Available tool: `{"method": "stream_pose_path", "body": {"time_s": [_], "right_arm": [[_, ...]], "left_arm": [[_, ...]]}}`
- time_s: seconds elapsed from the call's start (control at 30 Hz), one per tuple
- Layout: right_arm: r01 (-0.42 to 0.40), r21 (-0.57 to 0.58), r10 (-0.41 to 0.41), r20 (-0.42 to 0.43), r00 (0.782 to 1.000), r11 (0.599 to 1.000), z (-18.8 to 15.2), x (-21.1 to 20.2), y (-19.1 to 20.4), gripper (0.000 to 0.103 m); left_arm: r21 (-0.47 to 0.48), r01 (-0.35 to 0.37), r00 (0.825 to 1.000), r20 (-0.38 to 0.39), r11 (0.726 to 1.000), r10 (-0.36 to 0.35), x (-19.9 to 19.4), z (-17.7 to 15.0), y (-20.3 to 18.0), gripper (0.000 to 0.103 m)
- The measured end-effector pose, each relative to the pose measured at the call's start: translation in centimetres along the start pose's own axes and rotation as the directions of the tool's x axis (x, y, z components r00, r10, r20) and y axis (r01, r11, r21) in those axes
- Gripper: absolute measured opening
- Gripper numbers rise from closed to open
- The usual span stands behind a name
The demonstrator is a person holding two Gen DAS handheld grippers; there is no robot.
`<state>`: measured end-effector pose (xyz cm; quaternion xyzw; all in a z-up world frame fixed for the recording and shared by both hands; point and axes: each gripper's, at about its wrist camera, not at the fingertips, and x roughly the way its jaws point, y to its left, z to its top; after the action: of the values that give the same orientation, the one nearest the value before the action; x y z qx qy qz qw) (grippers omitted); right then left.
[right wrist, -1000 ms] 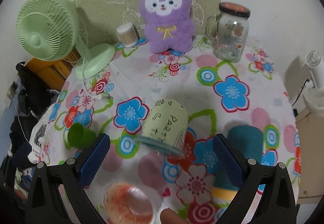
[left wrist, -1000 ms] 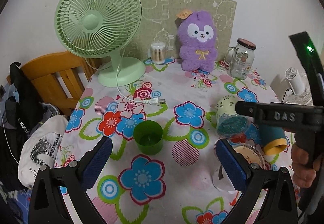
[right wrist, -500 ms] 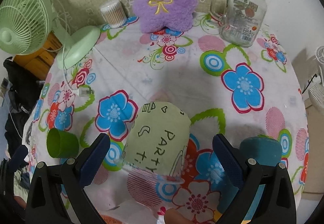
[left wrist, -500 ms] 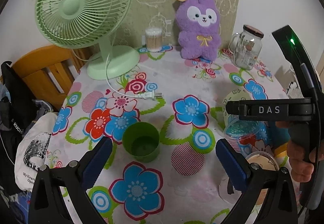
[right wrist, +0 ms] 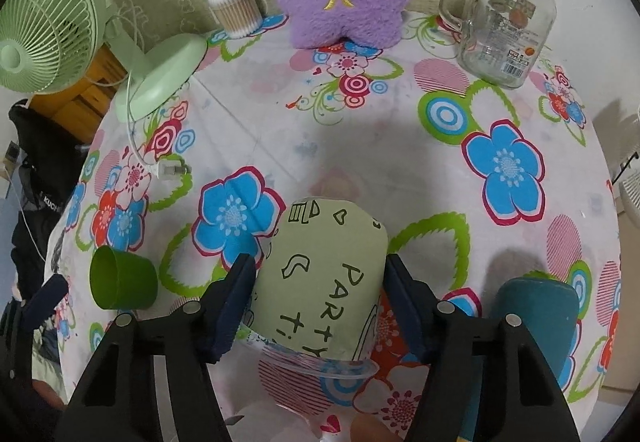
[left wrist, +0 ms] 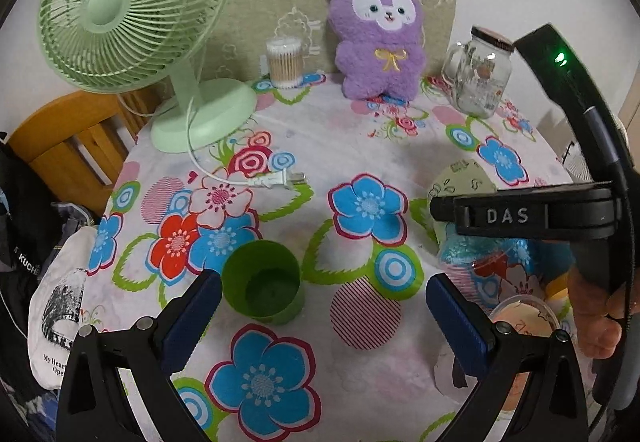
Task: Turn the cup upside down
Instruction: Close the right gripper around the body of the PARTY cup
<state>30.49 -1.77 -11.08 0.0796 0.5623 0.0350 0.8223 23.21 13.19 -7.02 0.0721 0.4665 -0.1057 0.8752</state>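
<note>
A pale green paper-sleeved clear cup point(right wrist: 324, 274) with "PARTY" lettering lies tilted, its open rim toward me. My right gripper point(right wrist: 318, 298) is shut on the cup, with the blue pads against both its sides; it also shows in the left wrist view point(left wrist: 460, 186), partly behind the right gripper's black body. A small green plastic cup point(left wrist: 262, 288) stands upright just ahead of my left gripper point(left wrist: 324, 318), which is open and empty with its left pad beside the cup. The green cup also shows in the right wrist view point(right wrist: 120, 284).
A round table with a flowered cloth point(left wrist: 360, 146) holds a green fan point(left wrist: 132, 6) with its loose plug point(left wrist: 276, 180), a cotton swab jar point(left wrist: 285, 62), a purple plush point(left wrist: 380, 34), a glass jar mug point(right wrist: 506, 14), a teal cup point(right wrist: 536, 310) and a lidded clear cup point(left wrist: 524, 326).
My right gripper moved forward and closed its jaws on the pale green cup. My left gripper moved forward, closer to the small green cup.
</note>
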Motion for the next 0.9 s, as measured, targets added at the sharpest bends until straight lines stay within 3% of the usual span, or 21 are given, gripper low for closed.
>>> {"method": "stream_pose_path", "body": {"time_s": [0.5, 0.9], "right_arm": [[-0.031, -0.040, 0.034, 0.089, 0.995, 0.999, -1.3, -4.4, 1.8, 0.066], [-0.070, -0.120, 0.089, 0.163, 0.983, 0.990, -5.2, -10.2, 5.2, 0.066]], "left_arm": [[0.029, -0.006, 0.999, 0.038, 1.000, 0.005, -3.0, -0.2, -0.4, 0.103], [0.033, 0.037, 0.995, 0.096, 0.999, -0.040, -8.6, -3.5, -0.7, 0.103]]}}
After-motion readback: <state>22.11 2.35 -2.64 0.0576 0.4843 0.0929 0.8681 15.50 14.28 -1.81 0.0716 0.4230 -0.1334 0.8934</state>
